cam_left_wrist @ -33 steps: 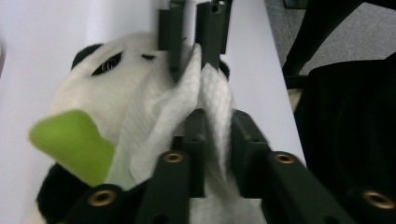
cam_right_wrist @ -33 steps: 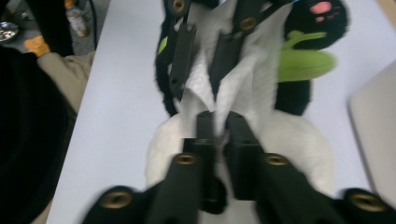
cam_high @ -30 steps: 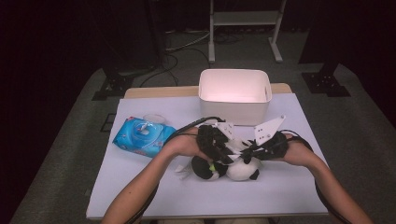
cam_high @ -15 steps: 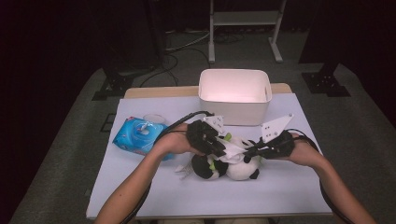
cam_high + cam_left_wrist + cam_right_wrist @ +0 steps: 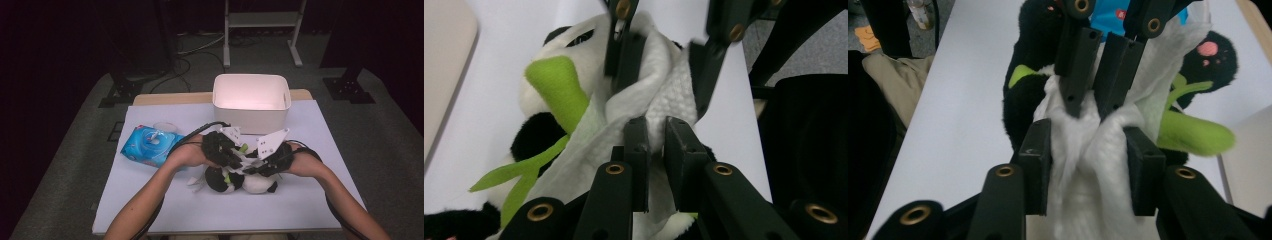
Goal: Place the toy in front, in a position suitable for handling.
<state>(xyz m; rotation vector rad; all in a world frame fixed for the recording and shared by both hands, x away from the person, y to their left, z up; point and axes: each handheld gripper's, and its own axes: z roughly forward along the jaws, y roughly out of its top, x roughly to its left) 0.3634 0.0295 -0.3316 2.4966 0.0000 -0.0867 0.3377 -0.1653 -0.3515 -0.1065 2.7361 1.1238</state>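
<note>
We hold a plush panda point(image 5: 240, 181) on the surface point(image 5: 150, 200): left gripper point(image 5: 655, 150) clenched on its white cloth point(image 5: 644, 107), right gripper point(image 5: 1088, 170) jaws just opening around it. The white bin point(image 5: 250, 95) awaits, empty.

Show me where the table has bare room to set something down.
Free: the near strip of the table in front of the plush panda, the far-left corner behind the blue wipes pack, and the right edge beside the white bin. Crowded: the middle, where both hand-held grippers, left and right, meet over the panda just before the bin.
</note>
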